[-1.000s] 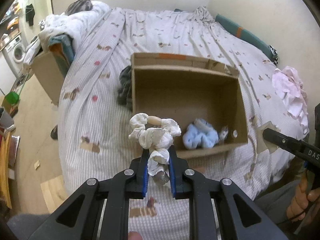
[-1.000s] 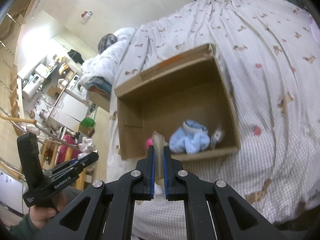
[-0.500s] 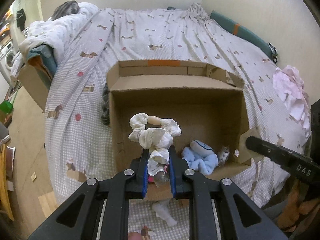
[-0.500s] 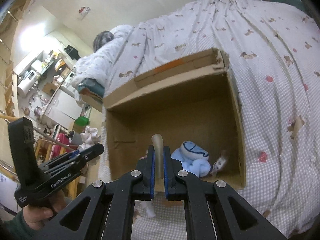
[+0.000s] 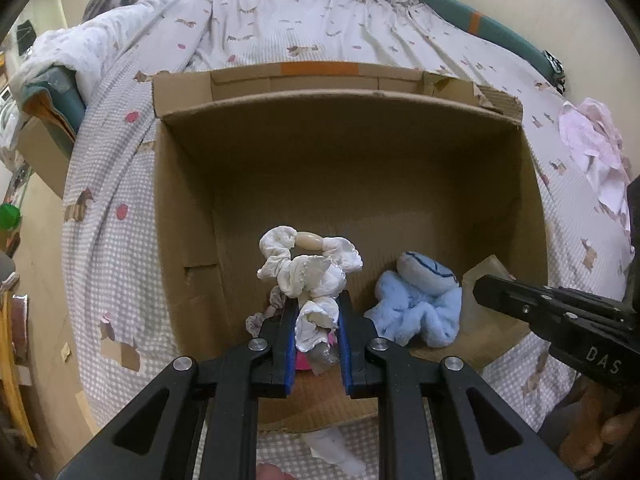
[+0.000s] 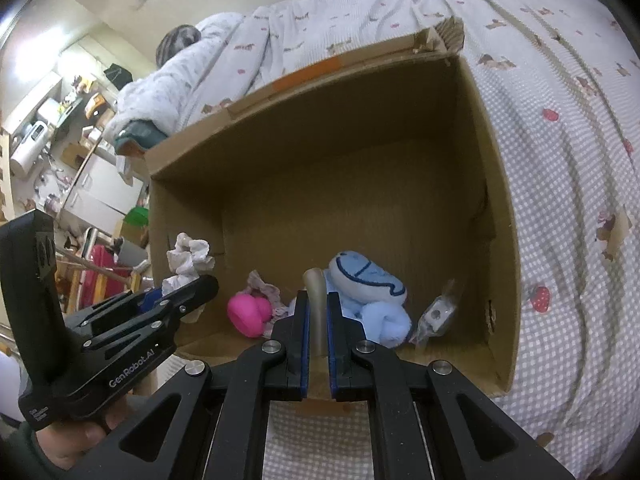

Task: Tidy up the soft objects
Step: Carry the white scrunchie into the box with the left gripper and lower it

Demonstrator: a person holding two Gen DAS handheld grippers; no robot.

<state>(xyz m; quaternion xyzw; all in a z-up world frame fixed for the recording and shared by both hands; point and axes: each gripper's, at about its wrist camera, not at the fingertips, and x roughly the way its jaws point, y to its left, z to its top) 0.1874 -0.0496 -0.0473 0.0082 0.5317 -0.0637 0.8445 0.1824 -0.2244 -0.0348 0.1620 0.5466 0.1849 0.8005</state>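
Observation:
An open cardboard box [image 5: 360, 108] stands on the bed. My left gripper [image 5: 316, 320] is shut on a white frilly scrunchie [image 5: 308, 272] with a beige bead, held over the box's near left part. My right gripper [image 6: 318, 320] is shut on a thin beige strip [image 6: 315, 284] above the box's near edge. In the box [image 6: 496, 184] lie a light blue plush [image 6: 368, 284], a pink plush [image 6: 248, 314] and a small plastic bag [image 6: 438, 314]. The blue plush [image 5: 420, 304] shows beside the scrunchie. The left gripper [image 6: 160, 316] appears at the left of the right wrist view, carrying the scrunchie [image 6: 188, 258].
The patterned bedspread [image 5: 304, 36] surrounds the box. A pale pink cloth [image 5: 596, 152] lies on the bed to the right, and a white sock [image 5: 336, 452] before the box. A bunched duvet [image 5: 80, 52] sits at the back left. Cluttered floor and furniture [image 6: 60, 120] lie beyond the bed.
Both grippers have come down and forward to the box, which now fills each view. They keep their holds on the scrunchie and the beige strip.

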